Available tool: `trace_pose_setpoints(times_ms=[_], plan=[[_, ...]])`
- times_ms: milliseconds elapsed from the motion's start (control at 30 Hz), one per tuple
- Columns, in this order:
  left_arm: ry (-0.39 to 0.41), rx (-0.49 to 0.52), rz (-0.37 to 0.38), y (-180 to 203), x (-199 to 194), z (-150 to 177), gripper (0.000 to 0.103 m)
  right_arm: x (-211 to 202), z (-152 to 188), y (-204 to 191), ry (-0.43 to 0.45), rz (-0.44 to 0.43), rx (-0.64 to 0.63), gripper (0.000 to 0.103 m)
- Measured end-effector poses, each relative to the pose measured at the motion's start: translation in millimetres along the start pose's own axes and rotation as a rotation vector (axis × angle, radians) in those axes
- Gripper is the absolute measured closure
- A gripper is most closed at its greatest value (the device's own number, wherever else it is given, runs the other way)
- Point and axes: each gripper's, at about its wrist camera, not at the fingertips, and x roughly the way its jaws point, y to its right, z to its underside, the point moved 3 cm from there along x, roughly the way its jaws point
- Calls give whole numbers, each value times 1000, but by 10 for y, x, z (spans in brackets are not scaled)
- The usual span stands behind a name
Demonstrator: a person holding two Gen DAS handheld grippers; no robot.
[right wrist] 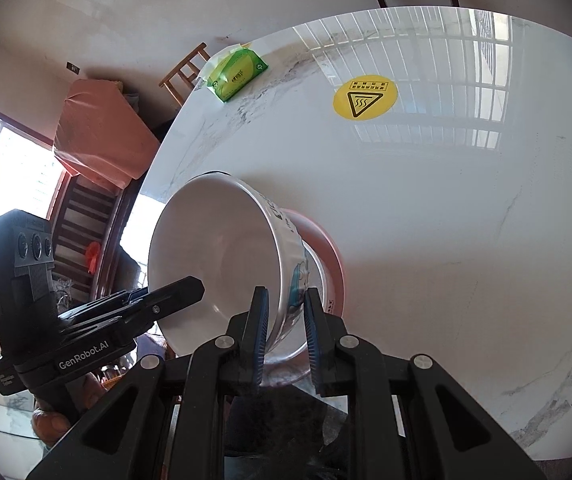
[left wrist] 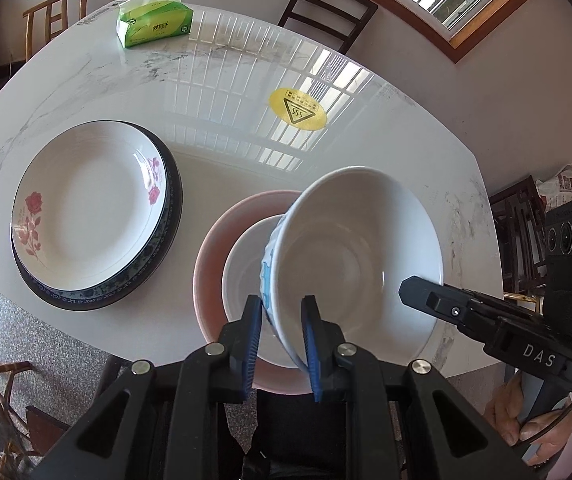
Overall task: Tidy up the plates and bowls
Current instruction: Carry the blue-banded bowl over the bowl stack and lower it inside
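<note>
Blue pads of the left gripper (left wrist: 282, 340) pinch the near rim of the bowl (left wrist: 349, 248), one pad inside the wall, one outside, so thin china is caught across its thickness rather than around its width. Opposite, the right gripper (right wrist: 284, 332) nips the same bowl's rim (right wrist: 222, 248) the same way, jaws nearly together on the wall. Two grips on facing edges look chosen to keep a wide, smooth bowl from swinging. It hangs tilted, mouth turned toward the left camera, clear of the table (left wrist: 246, 80).

Directly beneath, at 6 o'clock on the table, a white bowl (left wrist: 242, 276) already sits in a pink plate (left wrist: 214, 248); I judge the carried bowl is meant to nest there, bowls gathered into one stack. At 9 o'clock from that stack, well apart, a rose plate (left wrist: 86, 204) lies on a dark-rimmed plate (left wrist: 166, 264), the plates' own pile. A tissue pack (left wrist: 154, 24) rests at 11 o'clock near the far edge, and a yellow sticker (left wrist: 297, 109) at 1 o'clock, both out of the way.

Levelling the bowl before lowering would help it seat squarely.
</note>
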Motion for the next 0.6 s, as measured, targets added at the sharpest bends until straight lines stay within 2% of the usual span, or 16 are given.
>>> trace_pose_setpoints(times_ms=[367,600], plan=[[-30,-14,-12,-79,124,134,84,121,152,1,-19,24,-5,86],[-42,-17,-16,-88,184,103,84,179,172,11,-28,27,1,86]])
